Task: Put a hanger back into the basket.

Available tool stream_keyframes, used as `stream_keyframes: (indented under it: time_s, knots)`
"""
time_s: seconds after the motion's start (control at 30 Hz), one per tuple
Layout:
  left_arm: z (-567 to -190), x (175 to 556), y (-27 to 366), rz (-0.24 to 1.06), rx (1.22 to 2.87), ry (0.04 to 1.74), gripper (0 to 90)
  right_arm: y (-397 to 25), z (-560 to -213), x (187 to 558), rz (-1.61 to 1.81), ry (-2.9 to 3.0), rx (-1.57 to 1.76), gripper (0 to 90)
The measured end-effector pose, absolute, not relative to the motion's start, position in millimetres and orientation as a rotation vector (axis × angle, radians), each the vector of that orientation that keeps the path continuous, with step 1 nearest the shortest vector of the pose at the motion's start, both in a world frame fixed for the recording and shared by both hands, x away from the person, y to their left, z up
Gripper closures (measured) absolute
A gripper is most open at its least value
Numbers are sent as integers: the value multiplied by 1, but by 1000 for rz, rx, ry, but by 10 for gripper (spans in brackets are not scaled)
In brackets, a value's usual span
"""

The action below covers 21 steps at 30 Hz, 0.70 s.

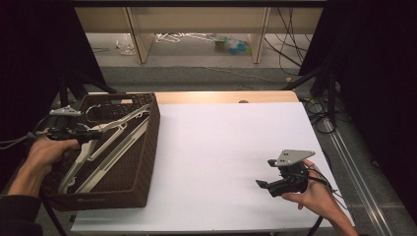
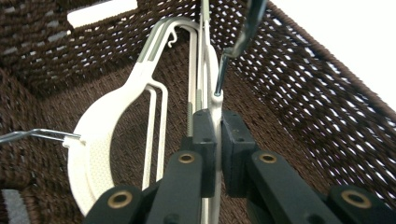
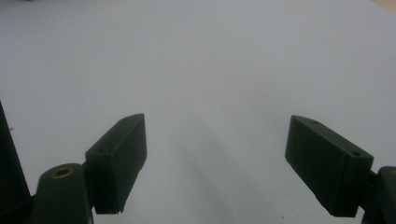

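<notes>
White paper covers the table [image 1: 231, 162], and a brown woven basket [image 1: 147, 147] sits at its left edge. I have my left gripper [image 2: 217, 140] pinched tight on a white hanger [image 2: 212, 100] inside the basket, ready to lift it. My right gripper [image 3: 215, 158] waits near the right edge, jaws wide, holding nothing. Up close, the left gripper view shows the thin hanger edge squeezed between the jaws; from the high view I see more hangers [image 1: 105, 147] piled beside it.

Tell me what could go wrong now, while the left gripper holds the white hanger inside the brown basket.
1. The left gripper pinches only a thin edge of the white hanger, so it could slip or twist out of the fingers when lifted.
2. A second hanger lies right beside it, and their metal hooks are close together; lifting one may snag and drag the other.
3. The hanger could catch on the wall of the woven basket. The right gripper is open above the table, not steadying the basket.
</notes>
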State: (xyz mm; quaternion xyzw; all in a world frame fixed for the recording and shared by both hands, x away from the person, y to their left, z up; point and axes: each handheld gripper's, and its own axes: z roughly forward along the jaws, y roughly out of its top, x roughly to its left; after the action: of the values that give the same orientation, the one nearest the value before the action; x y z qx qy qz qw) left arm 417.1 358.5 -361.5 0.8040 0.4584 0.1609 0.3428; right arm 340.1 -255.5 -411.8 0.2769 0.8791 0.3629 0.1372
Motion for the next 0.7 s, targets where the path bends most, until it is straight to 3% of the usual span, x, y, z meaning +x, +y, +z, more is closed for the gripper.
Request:
stream_keyframes:
  time_s: [0.43,0.53,0.67,0.7]
  knots:
    - [-383,424,373,543,1967,1265,816,-256,-413,340,1049,2552,809,219]
    - [-385,426,378,609,2031,1225,798,-256,-413,340,1048,2556,810,219]
    - [-390,422,380,611,1946,1347,771,-256,-414,340,1050,2553,805,218]
    - [-389,426,385,613,2004,1282,753,-256,-414,340,1051,2553,803,219]
